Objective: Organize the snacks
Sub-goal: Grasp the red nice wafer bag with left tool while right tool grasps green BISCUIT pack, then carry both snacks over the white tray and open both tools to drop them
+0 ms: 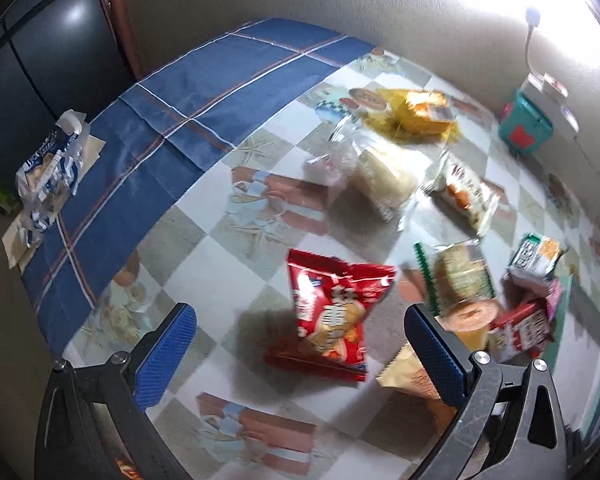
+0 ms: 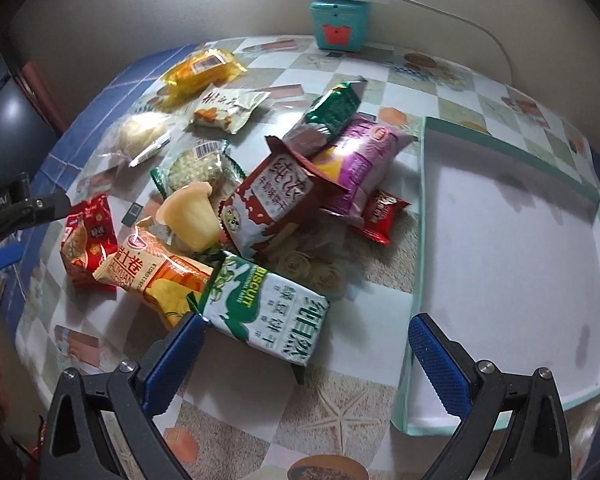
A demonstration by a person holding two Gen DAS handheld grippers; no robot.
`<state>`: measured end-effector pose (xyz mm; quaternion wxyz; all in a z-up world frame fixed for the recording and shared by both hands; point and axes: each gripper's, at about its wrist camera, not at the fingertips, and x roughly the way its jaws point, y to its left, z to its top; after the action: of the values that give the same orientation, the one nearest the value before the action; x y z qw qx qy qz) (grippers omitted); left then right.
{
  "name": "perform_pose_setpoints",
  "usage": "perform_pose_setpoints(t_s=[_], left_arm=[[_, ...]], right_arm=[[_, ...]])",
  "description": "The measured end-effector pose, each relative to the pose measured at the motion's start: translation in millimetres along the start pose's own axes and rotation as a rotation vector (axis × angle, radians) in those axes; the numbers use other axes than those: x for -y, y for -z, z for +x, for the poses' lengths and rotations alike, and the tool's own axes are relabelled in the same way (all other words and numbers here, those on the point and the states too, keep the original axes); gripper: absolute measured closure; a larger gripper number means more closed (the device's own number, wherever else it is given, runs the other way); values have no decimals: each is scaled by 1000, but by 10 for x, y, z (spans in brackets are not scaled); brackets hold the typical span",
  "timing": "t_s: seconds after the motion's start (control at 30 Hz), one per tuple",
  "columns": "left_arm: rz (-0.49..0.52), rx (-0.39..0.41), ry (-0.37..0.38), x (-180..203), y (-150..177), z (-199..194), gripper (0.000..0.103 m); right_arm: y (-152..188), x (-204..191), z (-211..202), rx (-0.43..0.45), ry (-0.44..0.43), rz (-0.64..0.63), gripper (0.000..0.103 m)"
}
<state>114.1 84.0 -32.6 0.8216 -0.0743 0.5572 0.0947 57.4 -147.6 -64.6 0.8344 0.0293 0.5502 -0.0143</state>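
The right gripper [image 2: 304,344] hangs with its jaws spread wide and nothing between them, just above the near end of the green-and-white biscuit pack [image 2: 266,314], which lies flat on the table a little ahead and toward the left finger. To the gripper's right, close by, sits the shallow mint-rimmed tray [image 2: 420,216], with nothing in it, the likely place for the snacks. Ahead of the biscuit pack the pile thickens: an orange wafer pack [image 2: 156,276], a jelly cup [image 2: 190,216], a brown-and-white milk snack bag [image 2: 278,204] and a purple bag [image 2: 356,160] leaning on one another. The left gripper [image 1: 300,340] is likewise spread and empty, with a red chip bag [image 1: 332,316] lying between and just beyond its fingers. To do this well, I judge the right gripper should lower squarely over the biscuit pack's narrow width, close gently enough not to crush it, and lift clear of the orange pack touching its left edge before swinging right to the tray.
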Motion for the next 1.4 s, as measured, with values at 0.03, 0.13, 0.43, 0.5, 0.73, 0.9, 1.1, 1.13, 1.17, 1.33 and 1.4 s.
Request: perform_pose_setpoints(t_s=[0.03, 0.13, 0.43, 0.5, 0.73, 0.9, 1.1, 1.13, 1.17, 1.33, 1.4], left_arm=[[5, -16, -19, -6, 1, 38, 0], [4, -38, -22, -17, 10, 143, 0], [-53, -78, 6, -48, 23, 387, 0], [-52, -84, -4, -32, 31, 429, 1], [-59, -100, -9, 7, 60, 538, 17], [-69, -102, 15, 48, 70, 561, 32], [-70, -100, 38, 52, 28, 551, 62], [-69, -99, 35, 55, 22, 542, 62], [-69, -99, 33, 54, 21, 525, 62], [-74, -100, 44, 61, 22, 513, 65], [-73, -95, 44, 61, 5, 494, 65]], right_arm=[[-7, -28, 19, -9, 8, -16, 0], [-11, -114, 68, -23, 35, -75, 0], [-64, -171, 207, -46, 7, -73, 4], [-77, -152, 228, -49, -10, -46, 7], [-85, -131, 261, -52, -58, -23, 18], [-69, -111, 269, -56, -86, 17, 21], [-54, -35, 239, -67, -102, 57, 22], [-57, -27, 242, -69, -105, 63, 22], [-52, -7, 235, -71, -108, 70, 23], [-42, 54, 204, -71, -107, 93, 29], [-39, 77, 189, -71, -116, 105, 29]])
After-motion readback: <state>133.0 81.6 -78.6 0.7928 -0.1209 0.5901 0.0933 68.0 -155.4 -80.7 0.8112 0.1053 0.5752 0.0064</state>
